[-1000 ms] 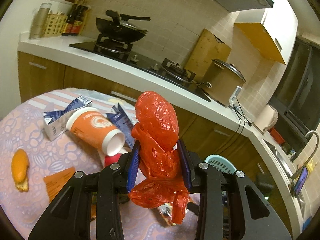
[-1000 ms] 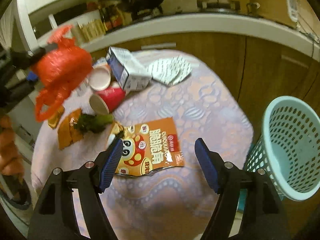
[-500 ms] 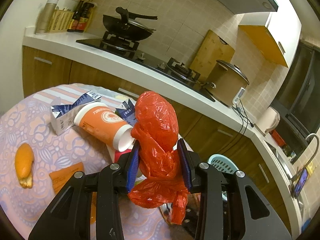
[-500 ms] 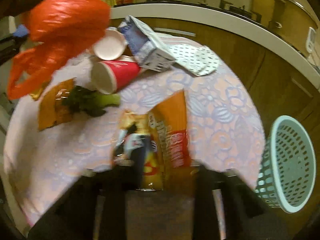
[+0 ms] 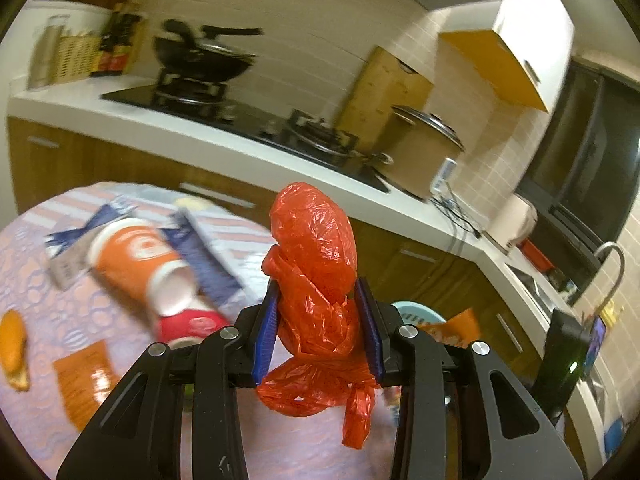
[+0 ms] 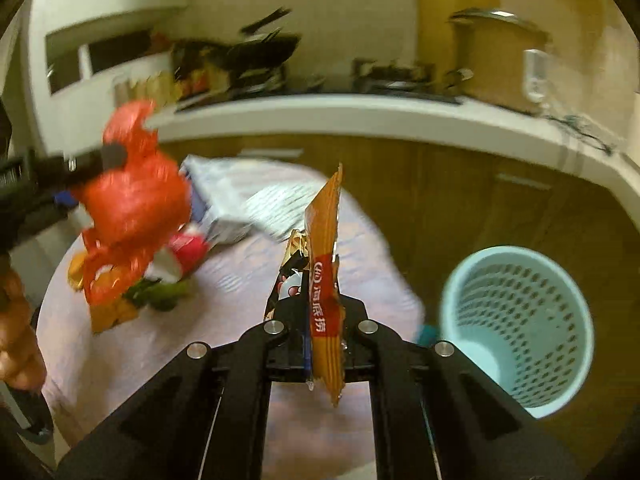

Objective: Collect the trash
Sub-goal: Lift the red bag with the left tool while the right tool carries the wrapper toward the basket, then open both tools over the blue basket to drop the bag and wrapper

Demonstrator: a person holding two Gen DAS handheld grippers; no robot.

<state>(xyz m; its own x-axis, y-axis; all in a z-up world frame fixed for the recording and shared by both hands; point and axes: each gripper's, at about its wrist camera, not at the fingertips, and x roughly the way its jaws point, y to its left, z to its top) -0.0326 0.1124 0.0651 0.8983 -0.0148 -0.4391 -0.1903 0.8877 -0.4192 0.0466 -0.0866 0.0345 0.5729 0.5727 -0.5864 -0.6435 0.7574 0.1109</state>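
Two pieces of trash are now in hand: the right gripper [image 6: 320, 344] has clamped its jaws shut on the orange snack wrapper [image 6: 325, 280] and lifted it off the table [image 6: 224, 344], ready for the blue basket [image 6: 516, 332] to its right. Between the left gripper [image 5: 320, 328] pads sits the red plastic bag [image 5: 316, 276], pinched.

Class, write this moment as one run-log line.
left claw: shut on red plastic bag | right claw: shut on orange snack packet | blue basket: right of table, nothing inside seen
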